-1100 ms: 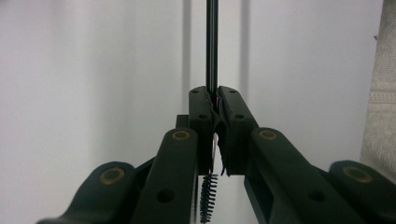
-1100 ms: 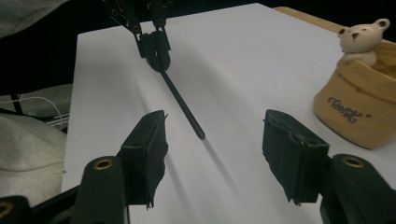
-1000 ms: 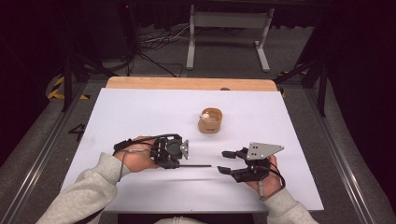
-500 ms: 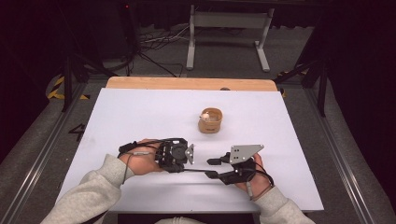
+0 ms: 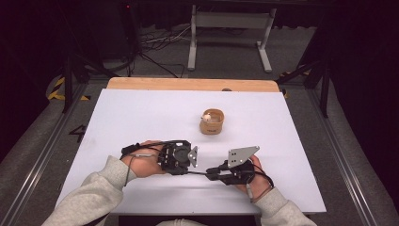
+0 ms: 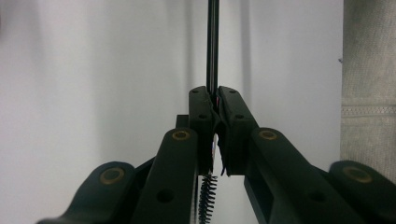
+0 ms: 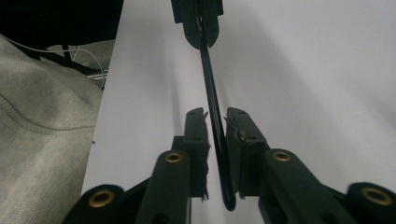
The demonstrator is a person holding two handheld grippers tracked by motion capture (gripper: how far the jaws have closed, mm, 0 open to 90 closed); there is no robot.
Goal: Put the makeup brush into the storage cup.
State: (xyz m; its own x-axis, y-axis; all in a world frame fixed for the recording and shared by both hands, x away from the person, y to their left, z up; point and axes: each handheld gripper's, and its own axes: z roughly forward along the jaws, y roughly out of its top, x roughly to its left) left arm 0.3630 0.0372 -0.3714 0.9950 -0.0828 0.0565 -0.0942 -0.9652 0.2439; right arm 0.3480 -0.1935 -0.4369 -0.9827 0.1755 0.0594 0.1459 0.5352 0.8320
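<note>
Near my edge of the table [image 5: 141, 113], a thin black brush [image 5: 201, 173] runs level between my grippers. My left gripper [image 5: 187, 165] pinches its bristle end; my right gripper [image 5: 212, 173] has just been closing and now clamps its handle [image 7: 215, 140]. Beyond the brush, well apart, stands a cup [image 5: 212, 122].

From above, my white table top [image 5: 141, 117] is evenly and brightly lit, while the floor and room behind it sink into near black. Shadows under my hands are soft and faint. The picture is a little grainy, not sharp. In my left gripper view the near jaws are dark and blurred; in my right gripper view pale shadow streaks fan across the white
</note>
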